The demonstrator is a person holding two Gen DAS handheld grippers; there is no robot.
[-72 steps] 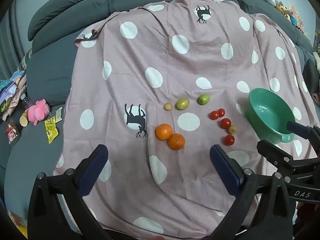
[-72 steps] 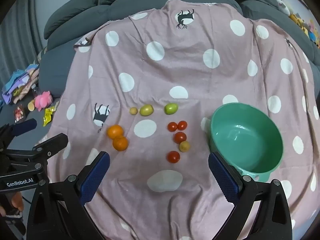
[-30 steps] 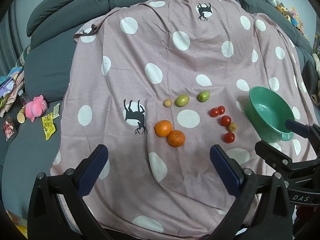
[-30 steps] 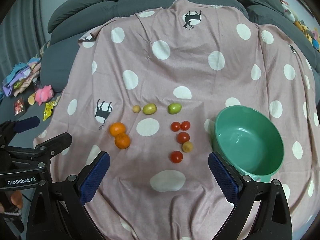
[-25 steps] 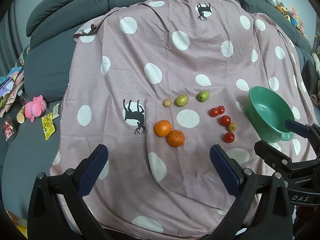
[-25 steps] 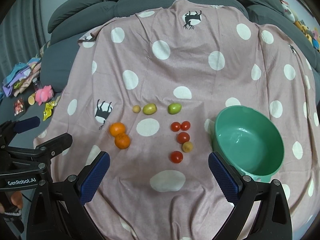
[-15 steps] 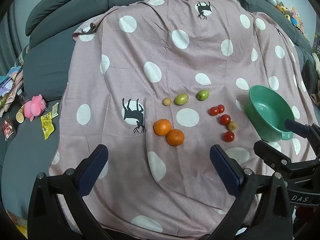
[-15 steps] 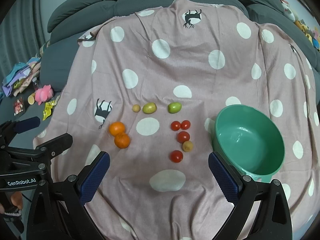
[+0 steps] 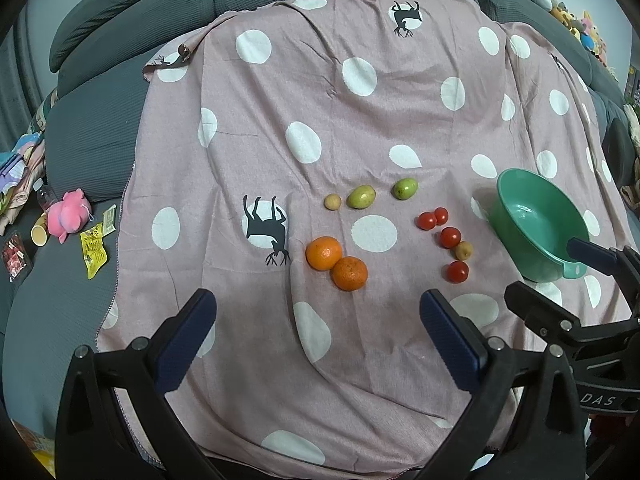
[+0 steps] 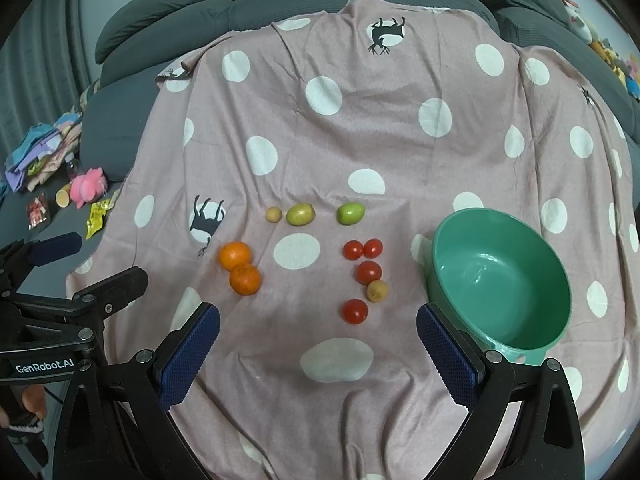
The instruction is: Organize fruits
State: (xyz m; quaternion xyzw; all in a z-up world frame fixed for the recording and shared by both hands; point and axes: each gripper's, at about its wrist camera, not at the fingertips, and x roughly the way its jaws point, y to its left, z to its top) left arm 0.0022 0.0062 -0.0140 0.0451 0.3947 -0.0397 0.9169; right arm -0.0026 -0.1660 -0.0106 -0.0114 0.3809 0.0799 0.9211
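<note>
- Two oranges (image 10: 239,267) touching, lying on cloth (image 10: 360,128), left of tomato cluster (image 10: 362,276).
- Three small fruits (image 10: 308,213) in a row behind both groups.
- Bowl (image 10: 500,280) on cloth, right of tomatoes, nothing inside.
- Plush toy (image 9: 66,216) and wrappers (image 9: 94,240) off cloth, far left.

L tool (image 9: 316,330) wide apart over cloth (image 9: 280,92); oranges (image 9: 336,263) ahead, bowl (image 9: 536,224) right.

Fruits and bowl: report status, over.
Left gripper and right gripper open, holding nothing. Green bowl empty. Oranges, cherry tomatoes, green fruits all on the spotted cloth. Path unobstructed.
</note>
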